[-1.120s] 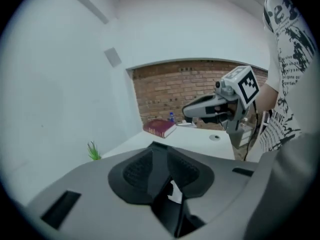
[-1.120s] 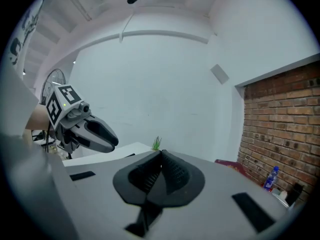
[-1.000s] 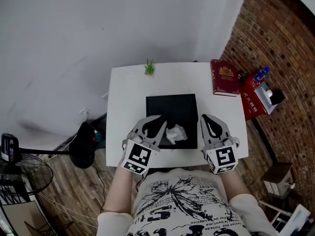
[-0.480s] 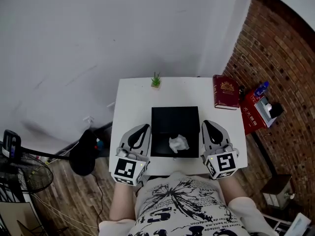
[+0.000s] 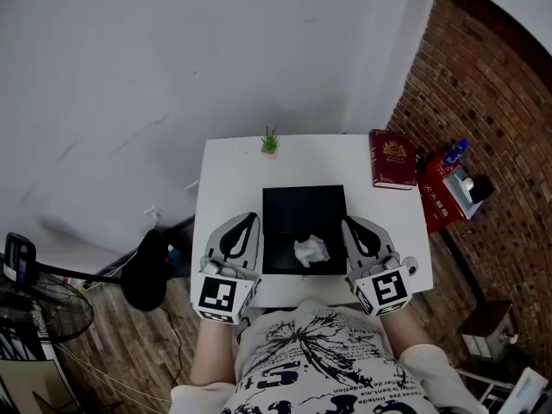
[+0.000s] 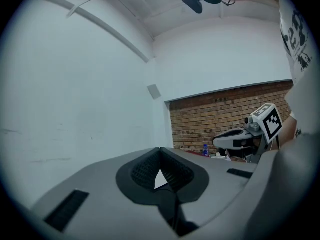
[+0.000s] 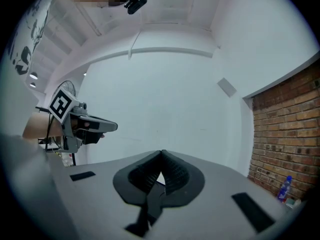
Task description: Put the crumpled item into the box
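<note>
A crumpled white paper ball (image 5: 310, 250) lies inside the flat black box (image 5: 304, 207) on the white table (image 5: 231, 171), near the box's front edge. My left gripper (image 5: 244, 224) is held to the left of the box, shut, with nothing between its pads. My right gripper (image 5: 351, 226) is held to the right of the box, also shut and empty. In the left gripper view the left gripper (image 6: 160, 151) points at the wall with jaw tips touching, and the right gripper (image 6: 226, 140) shows at the side. In the right gripper view the right gripper (image 7: 161, 155) is shut the same way.
A small green plant (image 5: 269, 141) stands at the table's back edge. A dark red book (image 5: 392, 158) lies at the back right corner. A red box (image 5: 444, 182) and a blue bottle (image 5: 455, 153) are off to the right by the brick wall. A black stool (image 5: 148, 270) stands left.
My left gripper let go of the paper ball, drew back left out of the box and shut. The ball now lies in the box. The head view shifted slightly.
</note>
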The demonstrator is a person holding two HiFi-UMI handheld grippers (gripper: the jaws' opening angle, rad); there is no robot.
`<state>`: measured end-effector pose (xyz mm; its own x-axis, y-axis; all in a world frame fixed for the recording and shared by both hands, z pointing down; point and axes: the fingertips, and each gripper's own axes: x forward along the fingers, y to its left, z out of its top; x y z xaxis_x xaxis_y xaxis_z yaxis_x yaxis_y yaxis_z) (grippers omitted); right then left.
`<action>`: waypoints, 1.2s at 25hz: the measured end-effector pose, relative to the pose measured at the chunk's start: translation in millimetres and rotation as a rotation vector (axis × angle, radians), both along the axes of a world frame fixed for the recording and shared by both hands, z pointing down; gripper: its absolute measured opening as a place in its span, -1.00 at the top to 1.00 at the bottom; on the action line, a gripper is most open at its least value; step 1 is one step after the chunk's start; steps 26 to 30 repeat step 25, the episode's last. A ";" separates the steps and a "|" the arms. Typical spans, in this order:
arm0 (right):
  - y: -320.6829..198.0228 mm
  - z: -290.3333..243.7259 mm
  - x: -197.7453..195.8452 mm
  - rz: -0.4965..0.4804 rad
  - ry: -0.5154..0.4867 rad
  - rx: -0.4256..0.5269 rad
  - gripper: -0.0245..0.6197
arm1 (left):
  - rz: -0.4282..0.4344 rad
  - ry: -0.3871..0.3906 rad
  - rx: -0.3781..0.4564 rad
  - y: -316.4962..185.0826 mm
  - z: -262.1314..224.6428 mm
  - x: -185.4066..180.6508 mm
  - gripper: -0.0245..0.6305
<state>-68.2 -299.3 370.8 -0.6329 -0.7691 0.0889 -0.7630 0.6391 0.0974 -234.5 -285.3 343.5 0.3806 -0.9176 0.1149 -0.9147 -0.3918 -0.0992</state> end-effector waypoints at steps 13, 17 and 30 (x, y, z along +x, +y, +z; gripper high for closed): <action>6.2 4.8 7.2 0.015 0.005 -0.022 0.89 | 0.013 -0.001 -0.019 4.8 5.2 2.1 0.89; 8.5 4.5 8.2 0.016 0.018 -0.017 0.89 | 0.019 -0.007 -0.033 4.3 7.5 4.3 0.89; -0.3 3.7 24.4 0.044 0.007 -0.004 0.88 | 0.053 -0.029 -0.039 0.4 11.7 22.1 0.89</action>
